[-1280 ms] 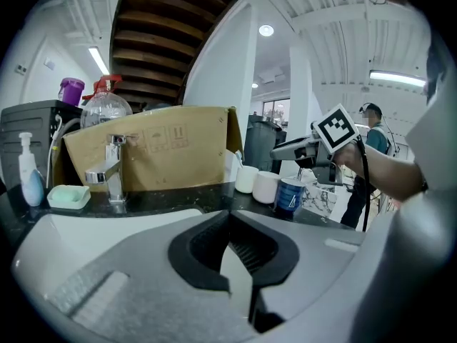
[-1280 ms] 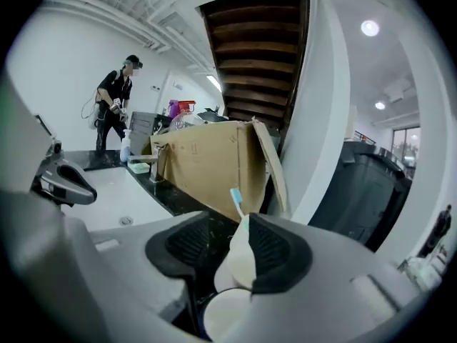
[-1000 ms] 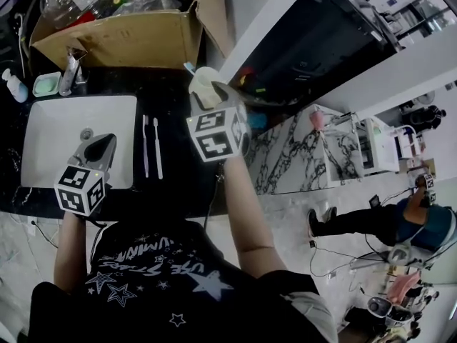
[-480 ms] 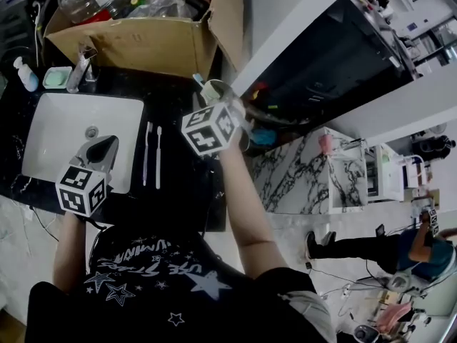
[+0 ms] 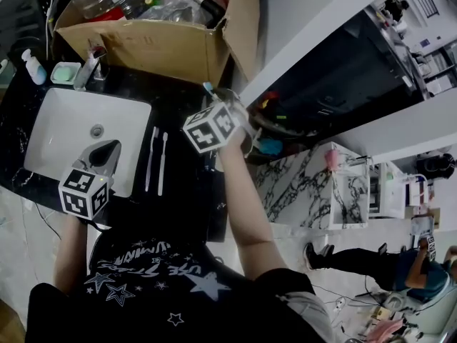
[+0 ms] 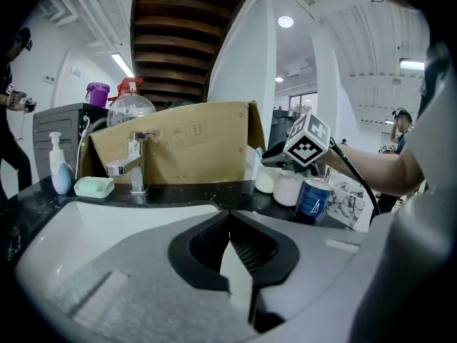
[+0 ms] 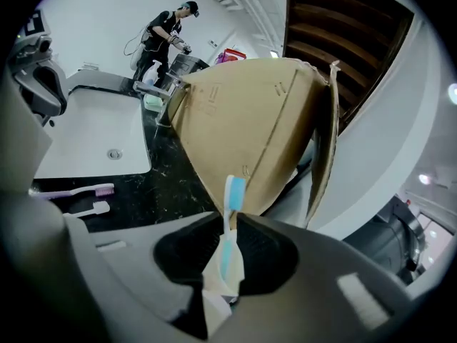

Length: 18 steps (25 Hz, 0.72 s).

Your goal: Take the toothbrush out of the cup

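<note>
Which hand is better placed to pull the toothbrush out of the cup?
The right gripper. Its fingers have just been closing on the blue toothbrush standing in the cup. The left gripper hangs empty over the sink, away from it.

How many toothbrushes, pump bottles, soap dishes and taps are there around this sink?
Toothbrushes: 3 (pink-bristled toothbrush, white toothbrush, blue toothbrush)
Pump bottle: 1
Soap dish: 1
Tap: 1
Total: 6
</note>
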Motion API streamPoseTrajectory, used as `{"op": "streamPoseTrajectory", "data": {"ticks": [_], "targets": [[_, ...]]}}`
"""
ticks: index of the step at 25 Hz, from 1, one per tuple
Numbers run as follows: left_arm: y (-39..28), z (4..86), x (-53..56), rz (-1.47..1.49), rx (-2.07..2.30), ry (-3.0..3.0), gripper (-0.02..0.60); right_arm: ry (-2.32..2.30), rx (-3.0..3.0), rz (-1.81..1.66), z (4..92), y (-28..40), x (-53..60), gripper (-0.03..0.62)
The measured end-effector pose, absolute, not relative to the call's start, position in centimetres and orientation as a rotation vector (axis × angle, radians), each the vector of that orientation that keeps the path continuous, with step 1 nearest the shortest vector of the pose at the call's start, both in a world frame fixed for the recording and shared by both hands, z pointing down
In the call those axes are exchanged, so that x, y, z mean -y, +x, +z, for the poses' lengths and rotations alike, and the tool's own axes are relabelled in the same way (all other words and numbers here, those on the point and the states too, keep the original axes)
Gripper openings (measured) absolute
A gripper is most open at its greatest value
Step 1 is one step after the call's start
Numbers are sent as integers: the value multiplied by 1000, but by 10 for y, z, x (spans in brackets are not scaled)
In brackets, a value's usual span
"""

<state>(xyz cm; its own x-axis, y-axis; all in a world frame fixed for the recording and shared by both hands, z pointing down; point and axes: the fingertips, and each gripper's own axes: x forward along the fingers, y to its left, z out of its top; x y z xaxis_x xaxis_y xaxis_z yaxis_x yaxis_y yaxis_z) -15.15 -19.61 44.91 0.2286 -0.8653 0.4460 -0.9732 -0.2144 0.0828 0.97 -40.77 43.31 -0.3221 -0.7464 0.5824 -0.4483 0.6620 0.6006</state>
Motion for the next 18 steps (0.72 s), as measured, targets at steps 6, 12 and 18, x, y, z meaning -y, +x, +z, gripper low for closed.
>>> {"op": "streamPoseTrajectory", "data": {"ticks": [6,12,18], "targets": [[-154,450,197,423,1708,2159,11,917,1988,-390,432,8,408,29],[-156,449,197,403,1700,2172,11,958,2038,-353,417,10,403,28],[-156,444,196,378,1686,2207,11,1021,2100,-385,381,10,390,28]]}}
